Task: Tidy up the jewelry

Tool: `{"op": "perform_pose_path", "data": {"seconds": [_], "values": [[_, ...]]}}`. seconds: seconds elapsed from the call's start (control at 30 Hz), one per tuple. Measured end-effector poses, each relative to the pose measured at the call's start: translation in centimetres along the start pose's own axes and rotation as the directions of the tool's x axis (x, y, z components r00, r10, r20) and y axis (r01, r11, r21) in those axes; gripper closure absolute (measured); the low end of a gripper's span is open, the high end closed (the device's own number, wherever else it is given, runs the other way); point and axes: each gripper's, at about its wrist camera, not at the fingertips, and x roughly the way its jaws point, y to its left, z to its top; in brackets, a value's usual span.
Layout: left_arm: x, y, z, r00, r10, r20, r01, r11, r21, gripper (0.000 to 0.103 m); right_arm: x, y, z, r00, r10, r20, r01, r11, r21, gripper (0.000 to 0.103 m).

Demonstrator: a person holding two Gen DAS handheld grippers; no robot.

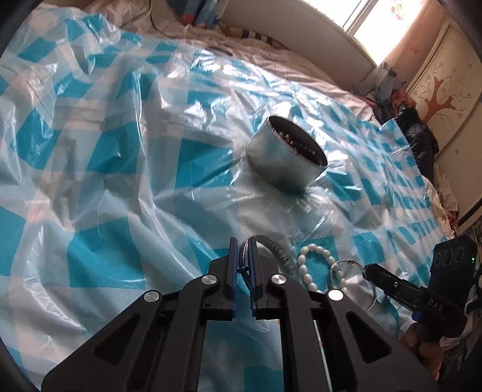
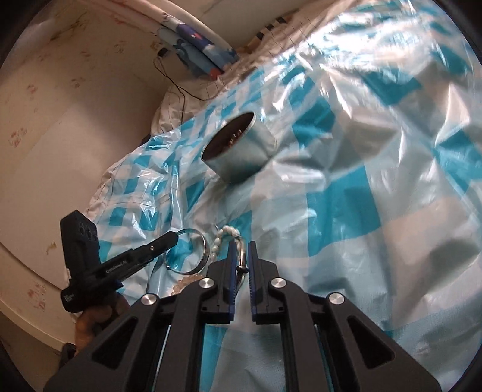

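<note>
The left gripper (image 1: 243,241) points steeply down at the bed, its blue pads pinched on the rim of a wide silver bangle (image 1: 275,245) whose patterned band curves off to the right. In the right wrist view that bangle (image 2: 192,253) stands on edge, held at its far left rim by the narrow black tips. The right gripper (image 2: 241,245) points less steeply, and its jaws are clamped on a thin metal ring (image 2: 241,256) with a small clasp; a string of white oval beads (image 2: 224,233) lies touching the ring at its far end. From the left wrist, the beads (image 1: 310,265) curl just right of the bangle, and the right gripper (image 1: 369,268) comes in low from the right, a hand (image 1: 421,346) under its handle.

A round metal tin (image 1: 286,156) sits open farther up the bed, well apart from both grippers, with bare sheet between. The blue-and-white checked plastic sheet (image 1: 120,181) is glossy and crumpled, spread over pale bedding (image 1: 301,63). A wall (image 2: 75,135) closes in on the left, and a window (image 1: 385,21) glows at the far right.
</note>
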Motion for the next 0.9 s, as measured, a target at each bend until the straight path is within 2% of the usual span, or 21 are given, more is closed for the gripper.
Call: {"op": "perform_pose_path", "data": {"seconds": [0.1, 0.2, 0.3, 0.37, 0.4, 0.43, 0.47, 0.57, 0.63, 0.7, 0.8, 0.9], "values": [[0.6, 0.2, -0.2, 1.000, 0.015, -0.026, -0.015, 1.000, -0.003, 0.097, 0.2, -0.1, -0.1, 1.000, -0.027, -0.013, 0.027, 1.000, 0.001, 0.092], [1.0, 0.2, -0.3, 0.999, 0.030, -0.038, -0.030, 1.000, 0.002, 0.096, 0.4, 0.6, -0.3, 0.998, -0.056, -0.012, 0.056, 0.998, -0.042, 0.079], [1.6, -0.2, -0.5, 0.997, 0.055, -0.051, -0.054, 0.998, 0.031, 0.093, 1.2, 2.3, -0.8, 0.987, -0.157, -0.017, 0.152, 0.974, -0.168, 0.073], [1.8, -0.9, -0.6, 0.994, 0.092, -0.051, -0.088, 0.993, 0.080, 0.092, 1.9, 3.6, -1.5, 0.970, -0.241, -0.010, 0.229, 0.935, -0.270, 0.074], [1.9, -1.3, -0.7, 0.993, 0.112, -0.048, -0.106, 0.988, 0.110, 0.093, 2.1, 4.0, -1.8, 0.962, -0.271, -0.001, 0.258, 0.916, -0.307, 0.077], [1.9, -1.7, -0.8, 0.990, 0.133, -0.044, -0.125, 0.982, 0.143, 0.093, 2.3, 4.3, -2.0, 0.953, -0.303, 0.003, 0.287, 0.897, -0.337, 0.091], [1.9, -2.2, -0.9, 0.987, 0.155, -0.033, -0.146, 0.973, 0.177, 0.094, 2.3, 4.3, -2.1, 0.954, -0.301, 0.002, 0.284, 0.897, -0.340, 0.095], [1.1, -2.5, -0.8, 0.991, 0.135, 0.001, -0.133, 0.973, 0.188, 0.097, 1.5, 3.2, -1.7, 0.973, -0.232, -0.006, 0.222, 0.937, -0.269, 0.096], [-0.1, -2.1, -0.2, 0.997, 0.068, 0.032, -0.072, 0.988, 0.140, 0.098, 0.6, 2.0, -1.2, 0.991, -0.135, -0.005, 0.132, 0.976, -0.171, 0.096], [-1.5, -1.3, 0.4, 0.997, 0.002, 0.075, -0.008, 0.997, 0.082, 0.098, 0.0, 1.3, -0.8, 0.999, -0.039, 0.006, 0.040, 0.995, -0.091, 0.096], [-2.6, -0.3, 0.9, 0.990, -0.075, 0.120, 0.074, 0.997, 0.018, 0.097, -0.9, 0.3, -0.2, 0.991, 0.127, 0.050, -0.128, 0.992, 0.015, 0.099], [-3.3, -0.1, 1.1, 0.978, -0.145, 0.151, 0.148, 0.989, -0.009, 0.097, -1.8, 0.1, 0.2, 0.966, 0.240, 0.096, -0.246, 0.968, 0.055, 0.101]]}}
